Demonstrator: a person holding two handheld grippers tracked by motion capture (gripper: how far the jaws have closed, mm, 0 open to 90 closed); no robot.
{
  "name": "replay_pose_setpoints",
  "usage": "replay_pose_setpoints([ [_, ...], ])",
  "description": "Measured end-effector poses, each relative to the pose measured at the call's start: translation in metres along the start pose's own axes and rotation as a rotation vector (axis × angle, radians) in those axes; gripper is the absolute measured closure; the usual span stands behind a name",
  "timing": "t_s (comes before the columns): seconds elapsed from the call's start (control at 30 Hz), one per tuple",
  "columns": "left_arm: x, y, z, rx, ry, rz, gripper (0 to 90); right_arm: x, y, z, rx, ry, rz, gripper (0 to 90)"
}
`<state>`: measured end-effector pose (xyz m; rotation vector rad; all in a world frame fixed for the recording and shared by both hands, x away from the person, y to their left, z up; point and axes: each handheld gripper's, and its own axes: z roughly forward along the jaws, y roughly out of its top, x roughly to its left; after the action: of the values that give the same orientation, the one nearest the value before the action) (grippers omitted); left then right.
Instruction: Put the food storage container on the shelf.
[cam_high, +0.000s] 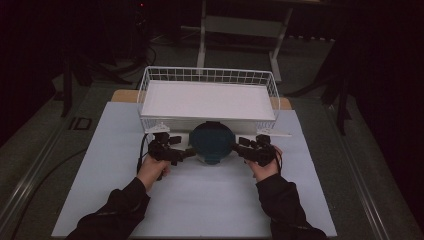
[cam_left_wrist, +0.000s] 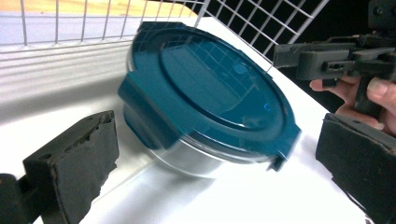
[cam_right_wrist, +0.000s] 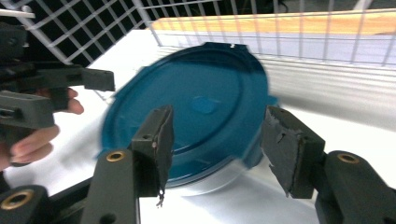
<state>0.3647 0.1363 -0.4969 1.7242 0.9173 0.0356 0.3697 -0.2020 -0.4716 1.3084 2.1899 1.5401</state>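
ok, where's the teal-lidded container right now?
In the high view the container sits mid-table on the white mat, just in front of the wire basket, between the left gripper and the right gripper.

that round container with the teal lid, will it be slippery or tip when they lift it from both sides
The container looks rigid: a hard teal lid with a clear, glossy bowl below, so probably slick against pads. It is wide and low, so it should sit stably, but a lift from two sides could tilt it if uneven. Both the left hand-held gripper and the right hand-held gripper are open beside it.
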Motion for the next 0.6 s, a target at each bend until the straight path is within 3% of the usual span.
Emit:
replay_pose_setpoints([
  [0.2, -0.016, -0.004, -0.015, 0.014, -0.02, 0.054, 0.0, 0.017, -0.004, -0.009, 0.024, 0.019, -0.052, 49.7],
  [0.47, -0.032, -0.012, -0.034, 0.01, -0.038, 0.086, 0.0, 0.039, -0.02, -0.012, 0.086, 0.088, -0.042, 64.6],
  [0.6, -0.038, -0.019, -0.042, 0.02, -0.026, 0.118, 0.0, 0.047, -0.026, -0.008, 0.111, 0.102, -0.055, 75.2],
])
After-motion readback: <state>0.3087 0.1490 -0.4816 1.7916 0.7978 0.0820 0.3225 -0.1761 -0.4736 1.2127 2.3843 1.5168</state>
